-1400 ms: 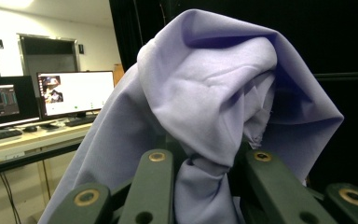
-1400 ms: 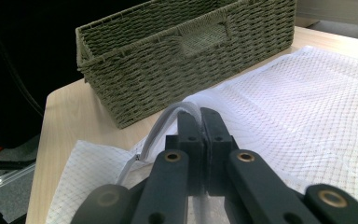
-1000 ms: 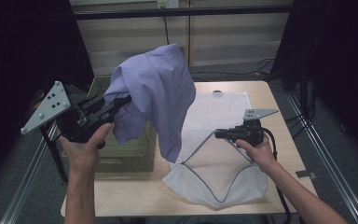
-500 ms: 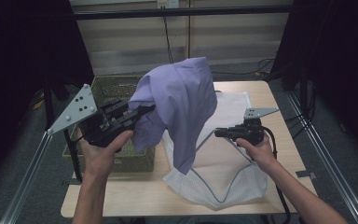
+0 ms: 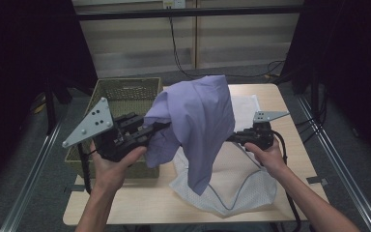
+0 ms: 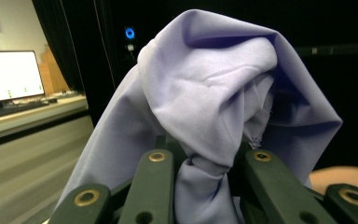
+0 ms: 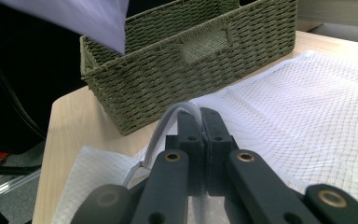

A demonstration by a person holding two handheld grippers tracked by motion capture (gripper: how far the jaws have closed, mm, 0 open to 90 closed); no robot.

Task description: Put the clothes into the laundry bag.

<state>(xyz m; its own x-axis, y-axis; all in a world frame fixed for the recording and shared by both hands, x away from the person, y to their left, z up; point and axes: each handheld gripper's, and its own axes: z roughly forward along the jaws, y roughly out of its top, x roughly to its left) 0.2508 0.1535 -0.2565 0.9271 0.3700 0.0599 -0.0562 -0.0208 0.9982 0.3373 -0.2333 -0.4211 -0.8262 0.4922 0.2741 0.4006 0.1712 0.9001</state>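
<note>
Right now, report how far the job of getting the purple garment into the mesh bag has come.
Done: purple garment lifted, hanging from the left gripper. In hand: right gripper pinches the mesh bag by its edge on the table. Left: get the garment into the bag; none looks inside.

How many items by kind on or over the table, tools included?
Lavender garment: 1
White mesh laundry bag: 1
Woven basket: 1
Tools: 2, left tool shut on the garment, right tool shut on the bag's rim
Total: 5
</note>
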